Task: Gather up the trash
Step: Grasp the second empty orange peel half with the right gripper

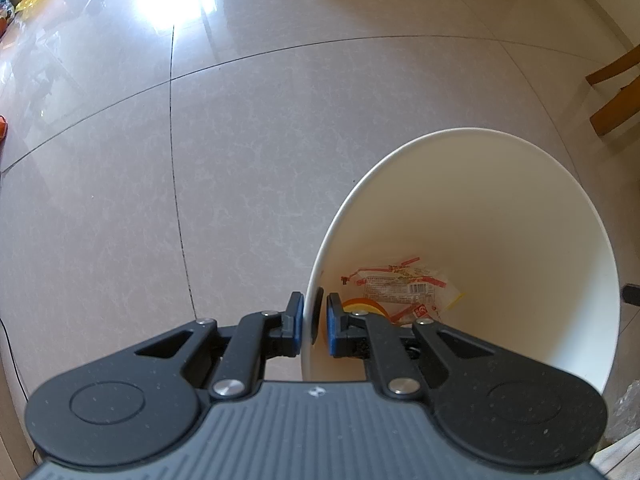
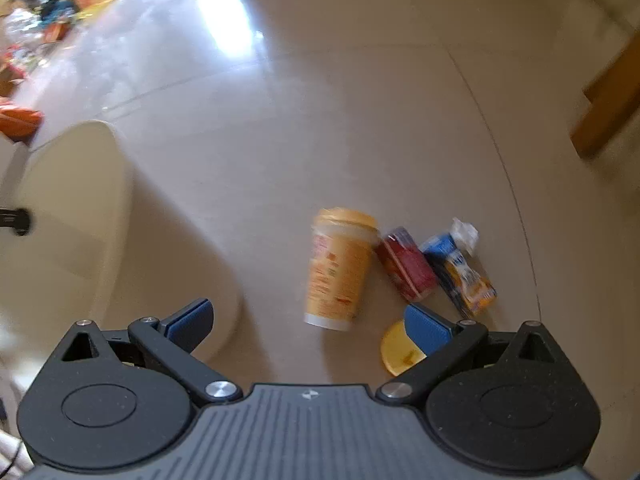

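Our left gripper clenched the white bin's rim. Our right gripper gaped, released, near the yellow cup, which lay lengthwise, lid pointing away.

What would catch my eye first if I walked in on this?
Probably the tall white bin, its rim pinched by the left tool, with wrappers lying at the bottom. Next, the litter on the shiny tiled floor: a tipped orange cup, a red packet and a blue carton side by side, under the wide-open right tool.
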Available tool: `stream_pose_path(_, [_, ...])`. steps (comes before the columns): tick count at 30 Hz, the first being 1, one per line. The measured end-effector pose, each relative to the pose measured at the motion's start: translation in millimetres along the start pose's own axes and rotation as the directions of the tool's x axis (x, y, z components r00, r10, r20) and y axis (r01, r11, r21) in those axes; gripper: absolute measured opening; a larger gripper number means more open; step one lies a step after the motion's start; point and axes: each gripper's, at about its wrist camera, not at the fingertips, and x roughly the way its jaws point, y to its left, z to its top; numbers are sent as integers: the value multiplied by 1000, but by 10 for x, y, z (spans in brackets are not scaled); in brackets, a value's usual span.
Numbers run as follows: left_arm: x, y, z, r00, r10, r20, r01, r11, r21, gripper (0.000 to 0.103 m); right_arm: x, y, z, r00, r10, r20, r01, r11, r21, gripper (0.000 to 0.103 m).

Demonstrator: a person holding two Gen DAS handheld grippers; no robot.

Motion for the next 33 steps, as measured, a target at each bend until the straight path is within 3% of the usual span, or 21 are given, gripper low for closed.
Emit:
stream_pose_path(16, [10,-35,5,1000,7,-4,-7,1000,12,9,1184,-750,-290,983,-79,-166,102,985,136,103])
stream_pose_path(30, [18,-22,4,1000,8,-5,-8,1000,2,9,1853,-887,-464,959,-142,-245,173,978,113,103])
stream_pose_path(33, [17,-9,9,1000,2,-5,-2,1000,-3,9,1936,-885,-509,954,-153,-259,183,979,96,98])
